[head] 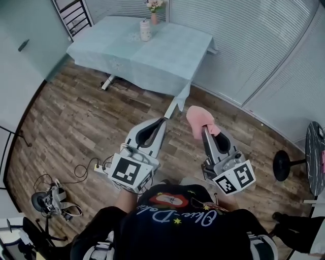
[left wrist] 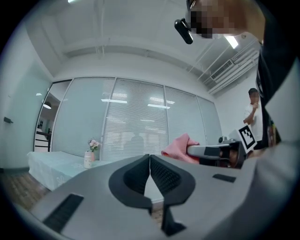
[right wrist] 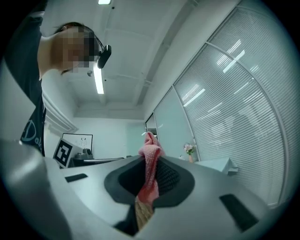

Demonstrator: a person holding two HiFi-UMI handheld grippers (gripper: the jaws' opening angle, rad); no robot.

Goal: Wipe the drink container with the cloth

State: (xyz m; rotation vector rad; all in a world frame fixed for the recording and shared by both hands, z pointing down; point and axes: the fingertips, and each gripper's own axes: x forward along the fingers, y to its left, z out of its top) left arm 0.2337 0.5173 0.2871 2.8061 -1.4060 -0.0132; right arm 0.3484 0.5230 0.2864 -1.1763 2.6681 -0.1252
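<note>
The drink container (head: 145, 30), a white jar, stands on a table with a pale teal cloth (head: 167, 56) far ahead, next to a small vase of flowers (head: 154, 10). Both grippers are held over the wooden floor, well short of the table. My right gripper (head: 204, 128) is shut on a pink cloth (head: 199, 120), which bunches out past its tips; in the right gripper view the pink cloth (right wrist: 150, 161) runs between the jaws. My left gripper (head: 162, 121) is shut with nothing in it (left wrist: 149, 159). The left gripper view shows the container (left wrist: 88, 159) small at the left.
A power strip and cables (head: 96, 166) lie on the floor at the left, beside a small stand (head: 46, 200). A black stool (head: 283, 163) and a round table edge (head: 316, 152) are at the right. Blinds and glass walls (head: 254, 45) close the room behind the table.
</note>
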